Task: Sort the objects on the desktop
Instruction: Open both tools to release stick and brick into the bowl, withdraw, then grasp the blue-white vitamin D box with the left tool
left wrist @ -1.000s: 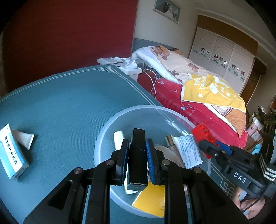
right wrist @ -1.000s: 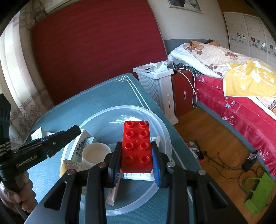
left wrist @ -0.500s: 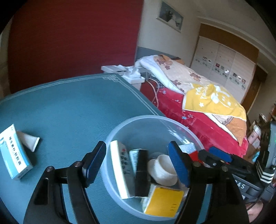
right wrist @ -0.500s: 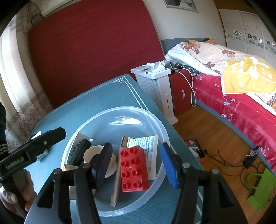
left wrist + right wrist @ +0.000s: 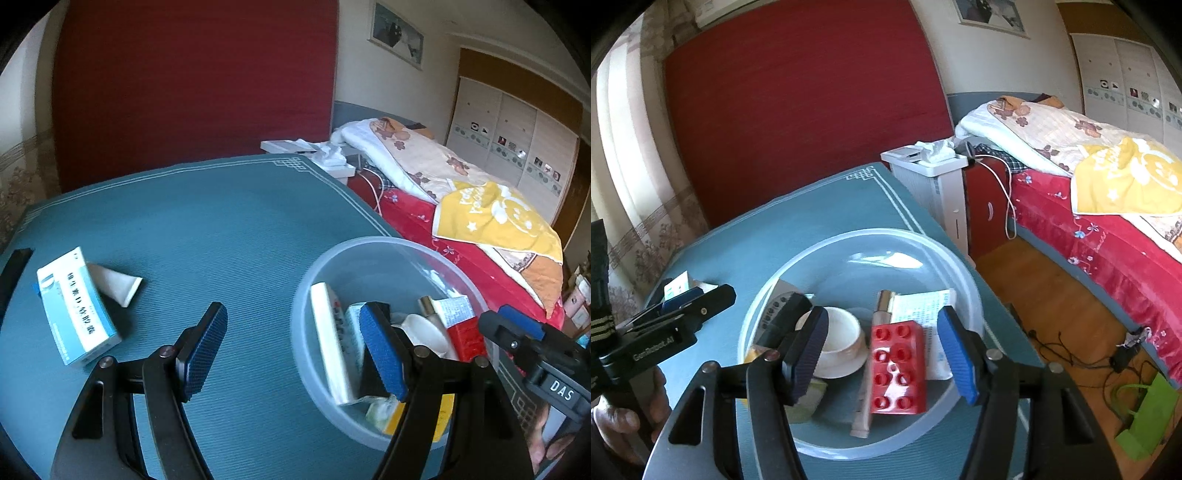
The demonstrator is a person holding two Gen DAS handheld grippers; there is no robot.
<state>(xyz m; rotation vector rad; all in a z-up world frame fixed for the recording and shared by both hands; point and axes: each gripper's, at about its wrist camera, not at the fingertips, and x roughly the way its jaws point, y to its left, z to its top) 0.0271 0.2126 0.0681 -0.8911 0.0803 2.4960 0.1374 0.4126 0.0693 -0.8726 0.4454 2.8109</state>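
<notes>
A clear plastic bowl (image 5: 402, 247) (image 5: 871, 238) stands on the teal table near its right edge. It holds a red brick (image 5: 898, 373), a white cup (image 5: 842, 341), a remote (image 5: 328, 350), a black item (image 5: 786, 314) and a leaflet (image 5: 923, 310). My left gripper (image 5: 291, 354) is open and empty, left of the bowl. My right gripper (image 5: 882, 354) is open and empty above the red brick. A blue and white box (image 5: 75, 306) and a white tube (image 5: 116, 286) lie on the table at the left.
The teal table (image 5: 221, 221) drops off at its right edge to a wooden floor (image 5: 1052, 295). A white heater (image 5: 934, 184) stands beyond the table. A bed with a red cover (image 5: 424, 218) lies at the right. A green bag (image 5: 1145, 417) sits on the floor.
Both grippers opened: the left let go of the black item and the right let go of the red brick, both into the bowl. My left gripper then swung left, away from the bowl.
</notes>
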